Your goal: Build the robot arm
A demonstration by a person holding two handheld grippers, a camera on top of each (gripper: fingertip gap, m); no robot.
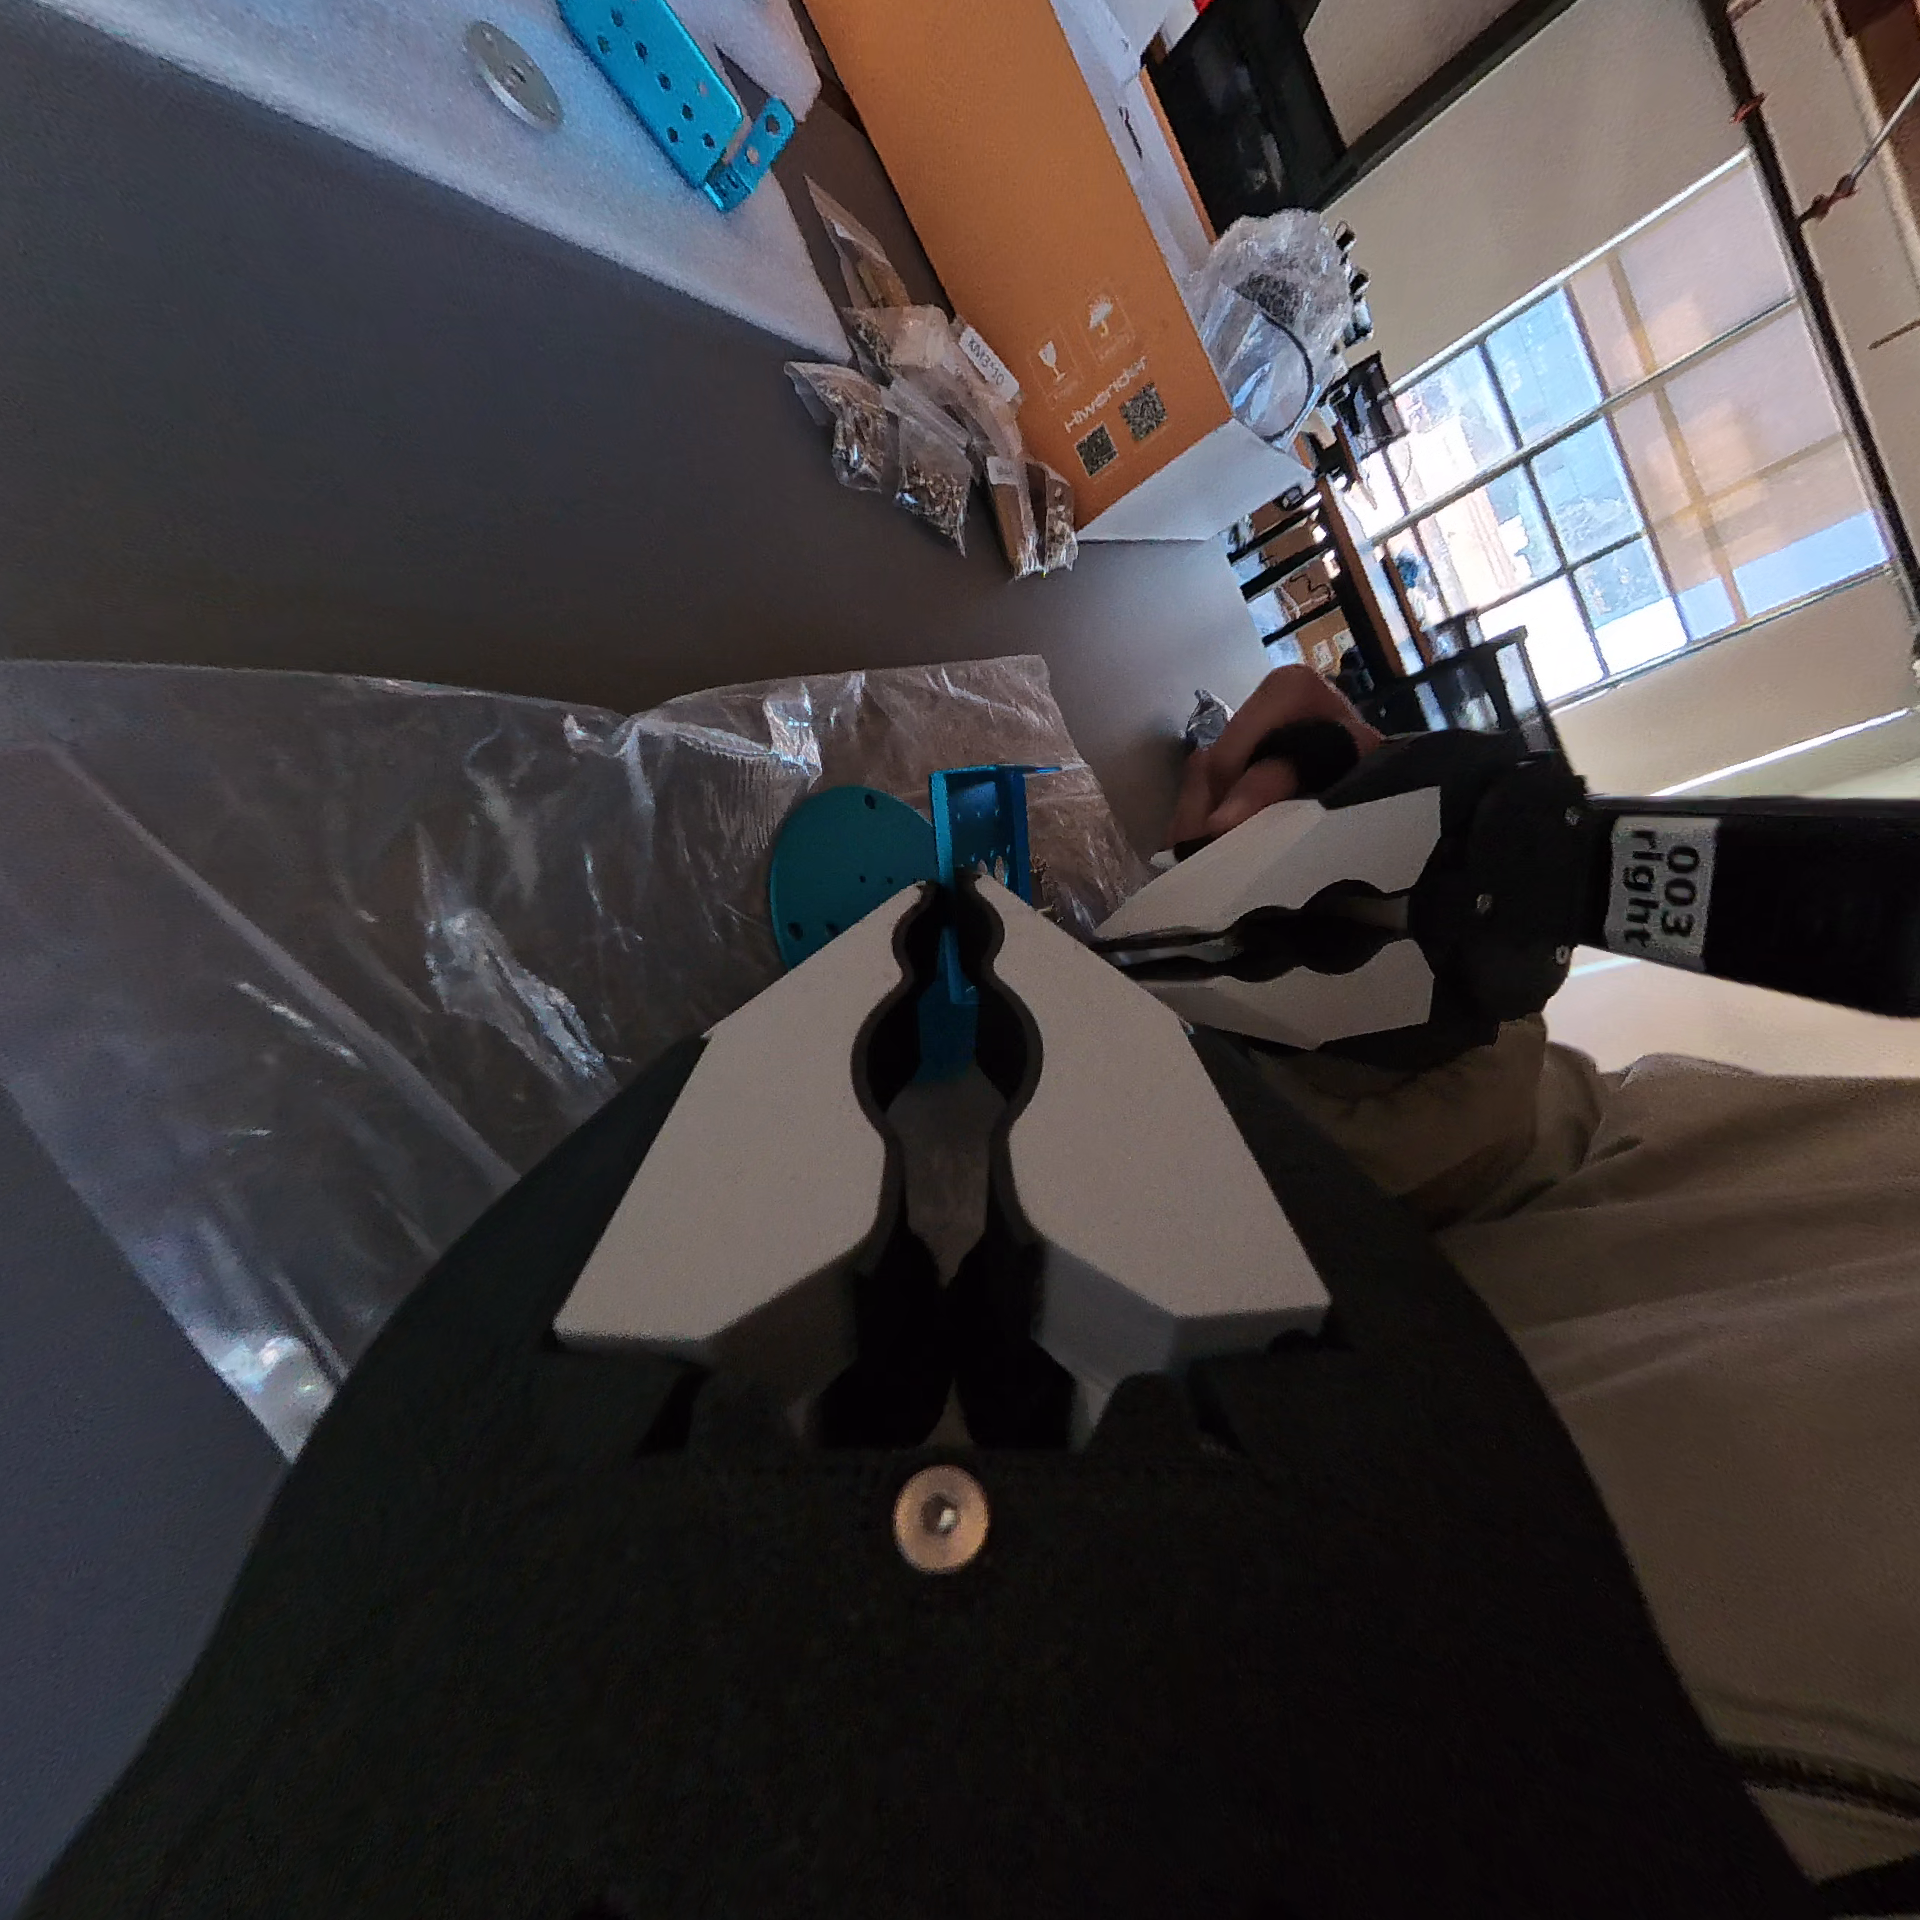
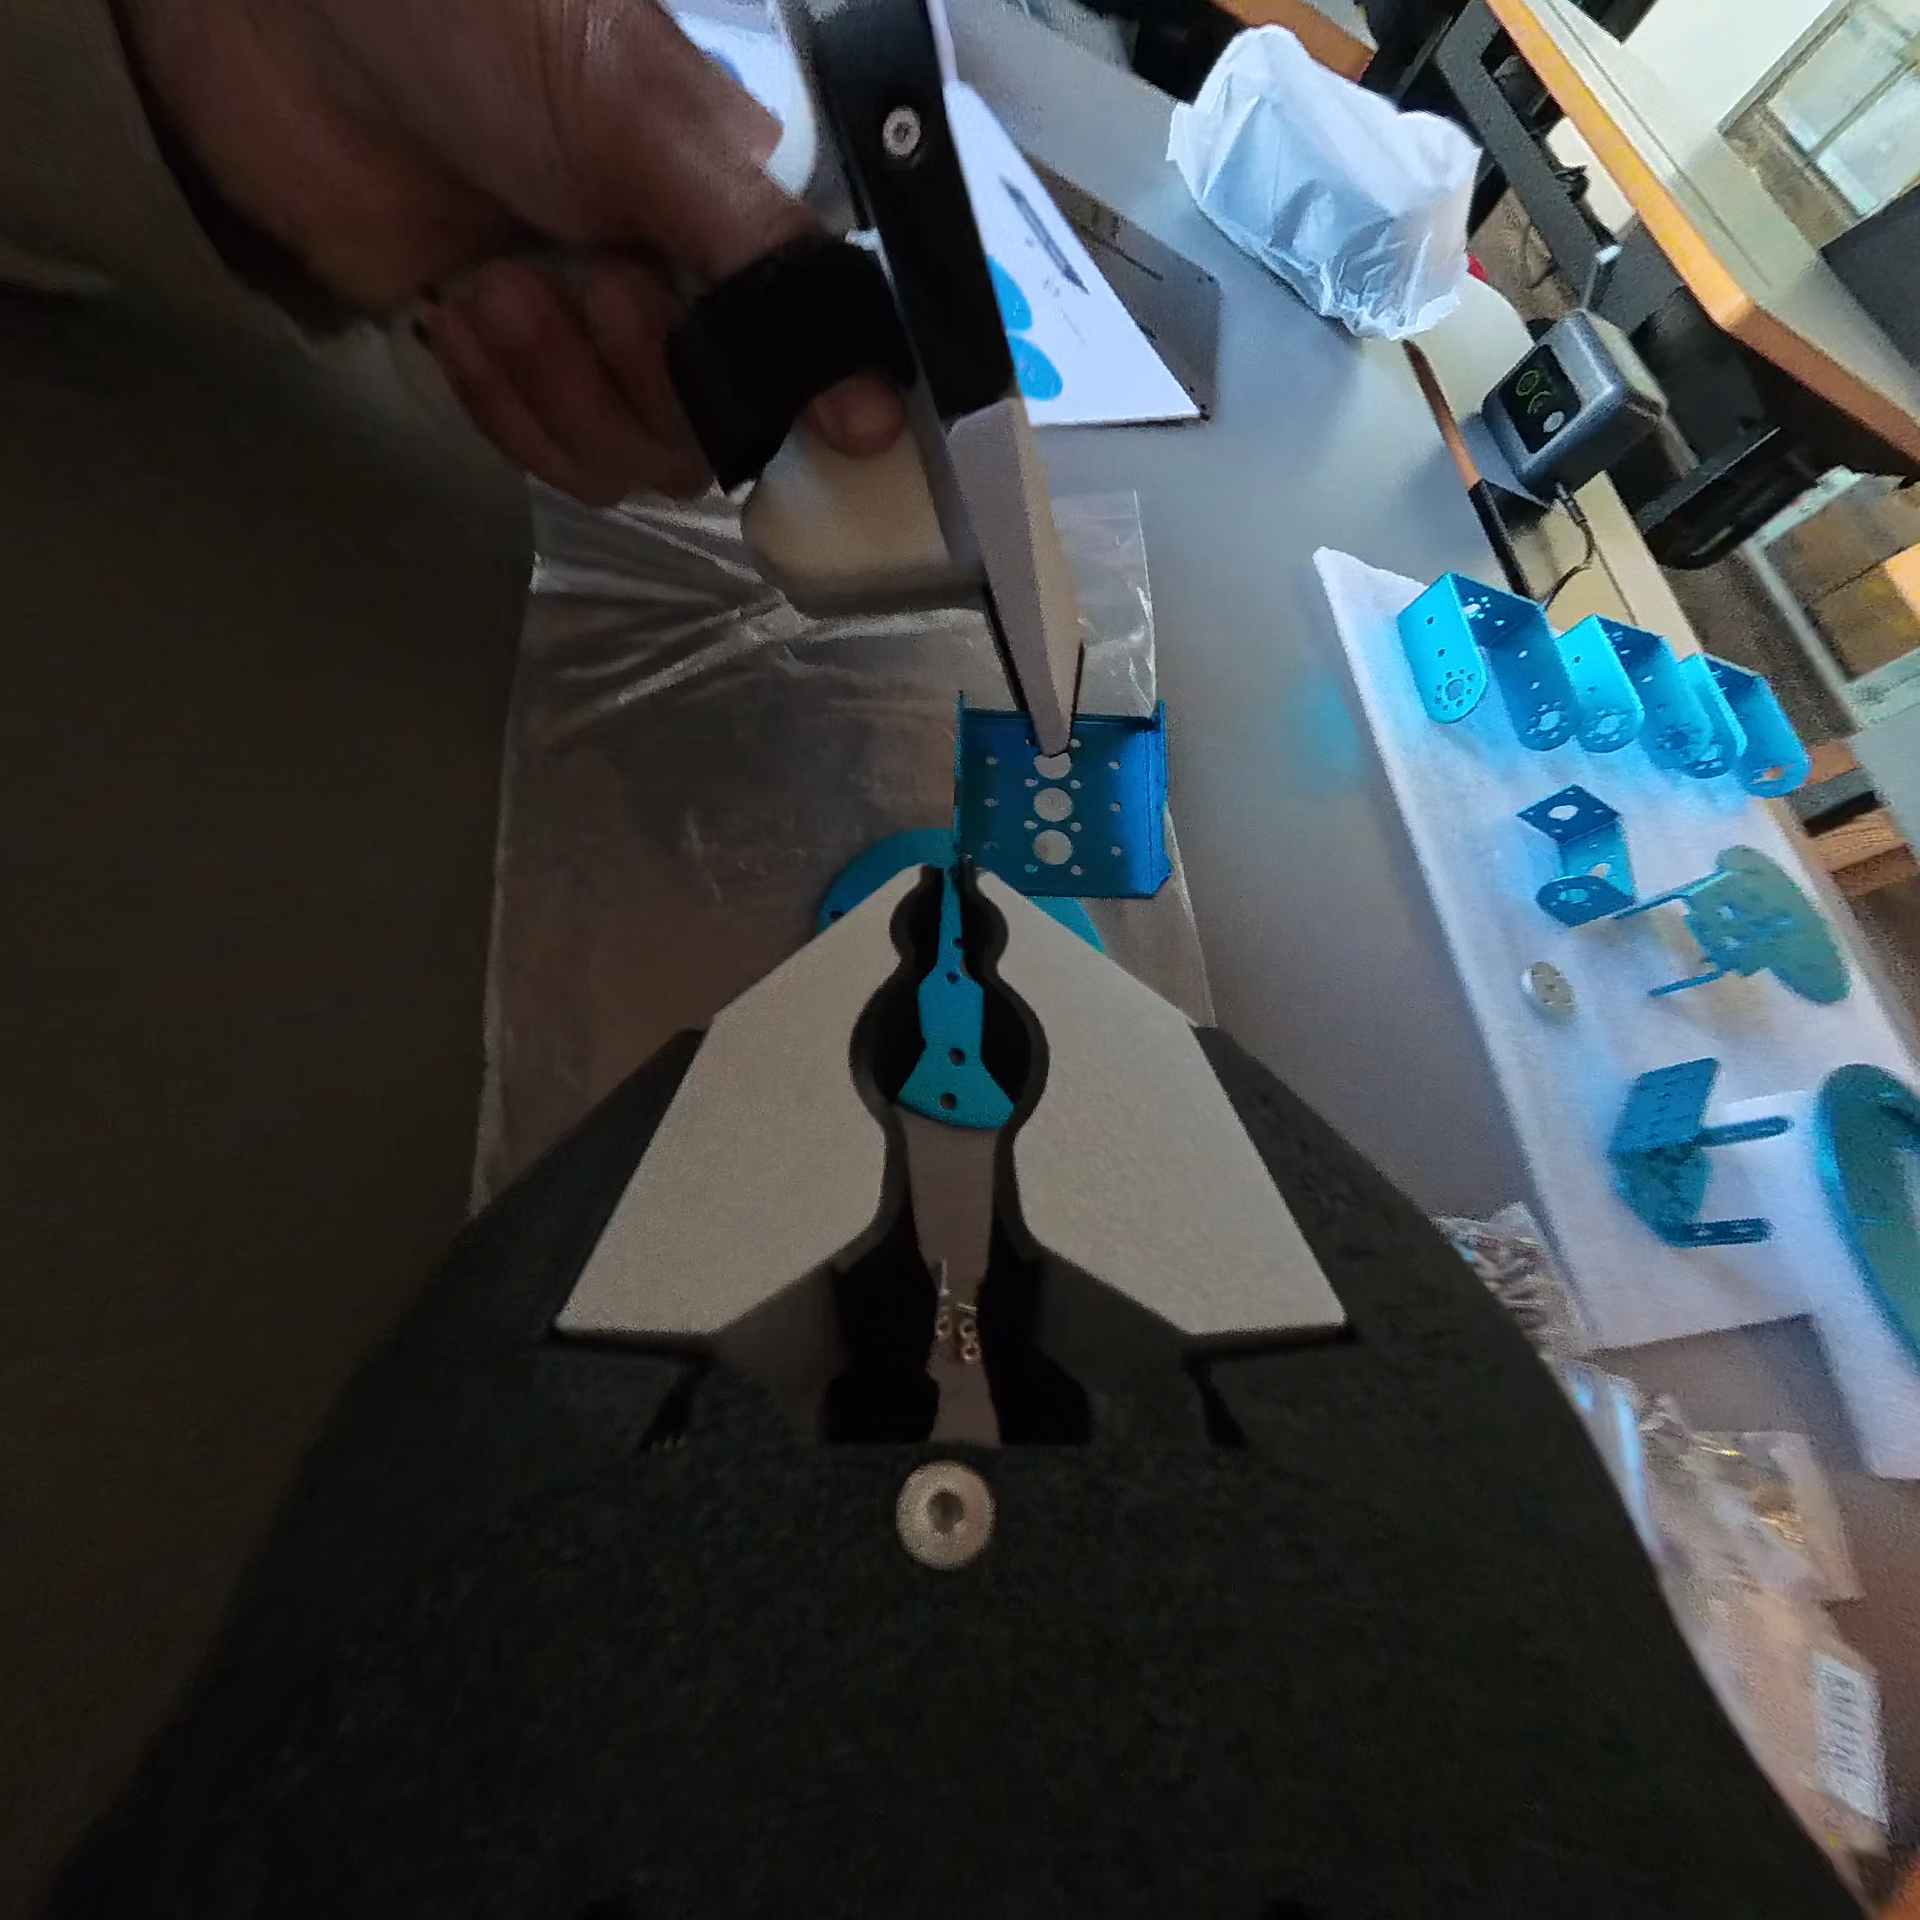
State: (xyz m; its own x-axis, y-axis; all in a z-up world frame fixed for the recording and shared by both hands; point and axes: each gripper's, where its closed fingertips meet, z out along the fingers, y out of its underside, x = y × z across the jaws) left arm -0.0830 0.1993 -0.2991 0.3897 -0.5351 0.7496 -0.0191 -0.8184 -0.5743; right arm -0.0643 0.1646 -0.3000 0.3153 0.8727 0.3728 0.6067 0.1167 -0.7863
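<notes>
My left gripper (image 1: 951,899) is shut on one wall of a blue U-shaped bracket (image 1: 982,831) with rows of holes. In the right wrist view the left gripper (image 2: 1051,732) comes down from above onto the bracket (image 2: 1060,821). My right gripper (image 2: 951,883) is shut on a blue round plate (image 2: 951,1049) with small holes, held edge-on between its fingers. The plate (image 1: 842,873) sits right beside the bracket and appears to touch it. The right gripper (image 1: 1107,935) reaches in from the right. Both parts are held just above a clear plastic bag (image 2: 727,748).
A white foam sheet (image 2: 1455,831) on the grey table carries several blue brackets (image 2: 1590,686) and a silver washer (image 2: 1548,987). Bags of screws (image 1: 914,447), an orange box (image 1: 1018,239), crumpled white wrap (image 2: 1320,177), a printed sheet (image 2: 1081,343) and a grey charger (image 2: 1569,395) lie around. A few small screws (image 2: 956,1330) lie below my right gripper.
</notes>
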